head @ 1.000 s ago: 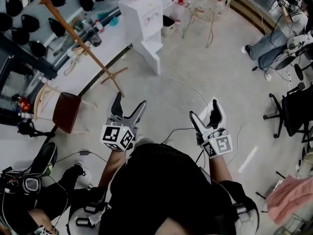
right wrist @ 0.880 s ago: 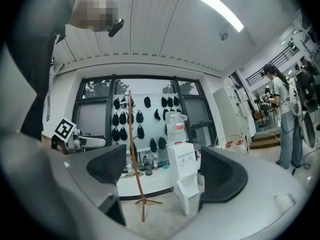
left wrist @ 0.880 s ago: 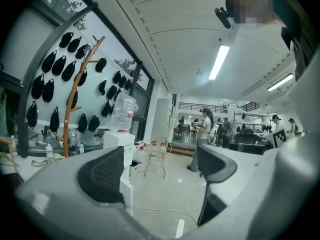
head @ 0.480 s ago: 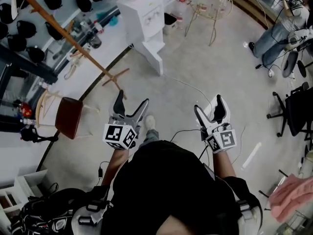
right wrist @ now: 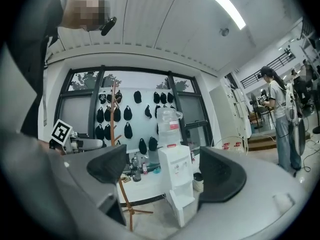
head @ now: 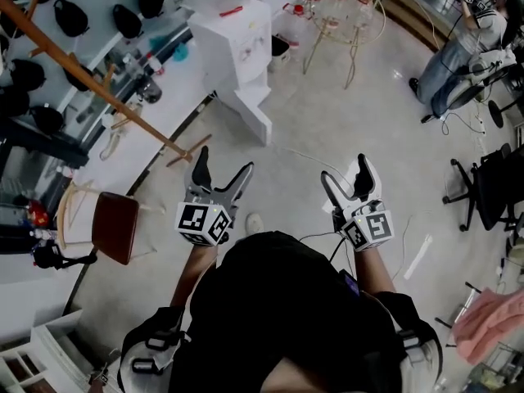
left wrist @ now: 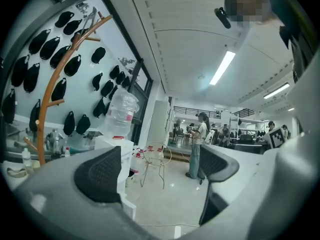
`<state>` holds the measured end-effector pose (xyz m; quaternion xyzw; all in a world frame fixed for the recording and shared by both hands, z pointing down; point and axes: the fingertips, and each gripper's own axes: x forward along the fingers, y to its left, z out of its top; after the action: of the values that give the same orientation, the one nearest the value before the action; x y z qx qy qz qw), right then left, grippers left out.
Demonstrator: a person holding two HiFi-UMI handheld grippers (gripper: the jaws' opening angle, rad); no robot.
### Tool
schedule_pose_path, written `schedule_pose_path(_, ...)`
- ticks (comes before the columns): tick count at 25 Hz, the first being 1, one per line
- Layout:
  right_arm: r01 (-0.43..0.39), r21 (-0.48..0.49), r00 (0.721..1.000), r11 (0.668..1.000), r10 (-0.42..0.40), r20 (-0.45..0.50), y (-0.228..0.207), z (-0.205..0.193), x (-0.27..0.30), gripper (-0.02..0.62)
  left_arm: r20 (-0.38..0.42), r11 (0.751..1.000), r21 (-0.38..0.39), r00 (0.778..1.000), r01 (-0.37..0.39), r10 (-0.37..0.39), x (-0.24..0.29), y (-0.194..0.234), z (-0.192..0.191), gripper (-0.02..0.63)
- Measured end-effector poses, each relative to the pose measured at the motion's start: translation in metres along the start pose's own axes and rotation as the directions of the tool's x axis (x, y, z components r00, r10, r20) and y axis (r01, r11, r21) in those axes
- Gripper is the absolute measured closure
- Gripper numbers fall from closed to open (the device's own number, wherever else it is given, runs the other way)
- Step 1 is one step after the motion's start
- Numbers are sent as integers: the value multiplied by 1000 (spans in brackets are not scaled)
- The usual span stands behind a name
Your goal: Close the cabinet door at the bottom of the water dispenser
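The water dispenser (head: 235, 46) is white and stands against the window counter, well ahead of the person, with a large clear bottle (right wrist: 170, 120) upside down on its top (how full it is I cannot tell). Just beside the dispenser, on the side away from the counter, sits a dark bin (head: 281, 41) whose contents do not show, and farther out on that side a wire stand (head: 344, 11) carries red-capped bottles. The cabinet door (head: 255, 119) at the dispenser's foot is a plain white panel swung out from the base toward the person, so the cabinet stands open; what is inside stays out of sight. Only the head view shows both tools together, well short of the dispenser and apart from each other. The left gripper (head: 225, 160) is widening its jaws, with only bare floor seen between them. The right gripper (head: 344, 169) also holds its jaws wide apart and grips nothing. The right gripper view faces the dispenser's front, framing it and the open door (right wrist: 182, 207) between the pads, with dark caps on the glass behind. The left gripper view catches only the dispenser's edge and looks past it to a standing person (left wrist: 197, 144) beyond the wire stand.
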<state>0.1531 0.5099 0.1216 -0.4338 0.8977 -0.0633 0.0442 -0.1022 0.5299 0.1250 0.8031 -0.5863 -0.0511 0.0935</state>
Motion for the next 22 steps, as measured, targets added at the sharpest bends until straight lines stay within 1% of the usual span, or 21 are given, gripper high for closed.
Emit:
schedule_pose_path(4, -14, -25, 1000, 1000, 13, -23, 12, -6, 43, 154, -4, 1000, 3, 1000, 1, -1, 14, 36, 3, 118)
schedule_pose_path(7, -50, -116, 998, 992, 46, -35, 40, -6, 77, 155, 3, 1000, -1, 1000, -8, 8, 21, 69, 8, 118)
schedule_pose_path(8, -59, -130, 998, 990, 54, -39, 48, -8, 87, 155, 2, 1000, -9, 1000, -8, 8, 22, 78, 8, 118)
schedule_pose_path(13, -42, -45, 995, 998, 37, -97, 59, -27, 116, 155, -14, 999, -28, 1000, 15, -15, 30, 105, 13, 118)
schedule_pose_path(18, -35, -98, 995, 995, 25, -99, 58, -28, 123, 155, -27, 998, -35, 999, 42, -43, 46, 117, 7, 118)
schedule_pose_path(22, 11, -73, 994, 997, -19, -107, 29, -31, 125, 155, -44, 998, -37, 998, 46, -48, 65, 118, -1, 118)
